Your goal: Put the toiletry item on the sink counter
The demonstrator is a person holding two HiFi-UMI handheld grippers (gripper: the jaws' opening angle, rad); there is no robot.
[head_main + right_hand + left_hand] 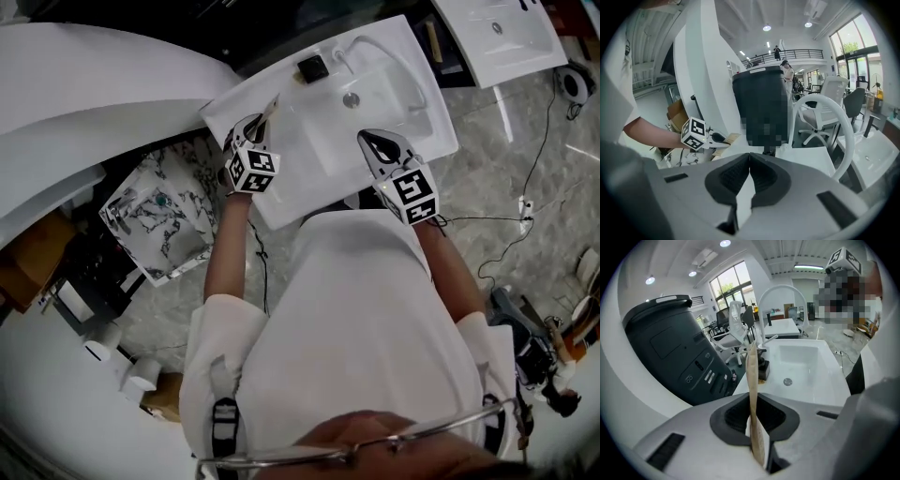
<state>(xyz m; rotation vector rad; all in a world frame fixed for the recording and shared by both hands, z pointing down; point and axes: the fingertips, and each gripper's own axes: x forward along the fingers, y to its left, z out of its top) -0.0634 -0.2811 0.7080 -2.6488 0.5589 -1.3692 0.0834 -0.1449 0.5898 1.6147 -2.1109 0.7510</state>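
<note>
A thin flat tan toiletry item (753, 394) stands on edge between the pads of my left gripper (752, 417), which is shut on it. In the head view the left gripper (253, 127) hangs over the left part of the white sink counter (281, 202), with the item (272, 107) sticking out toward the back corner. My right gripper (375, 142) hovers over the basin's right front with its jaws shut on nothing (749, 161). The right gripper view shows the left gripper (715, 137) holding the tan item (725, 138).
A curved white faucet (780, 289) and a small black object (312, 67) stand at the back of the basin, with the drain (351, 99) below them. A tall dark bin (670, 352) is left of the counter. A marble-patterned basin (159, 216) and cables (525, 216) lie on the floor.
</note>
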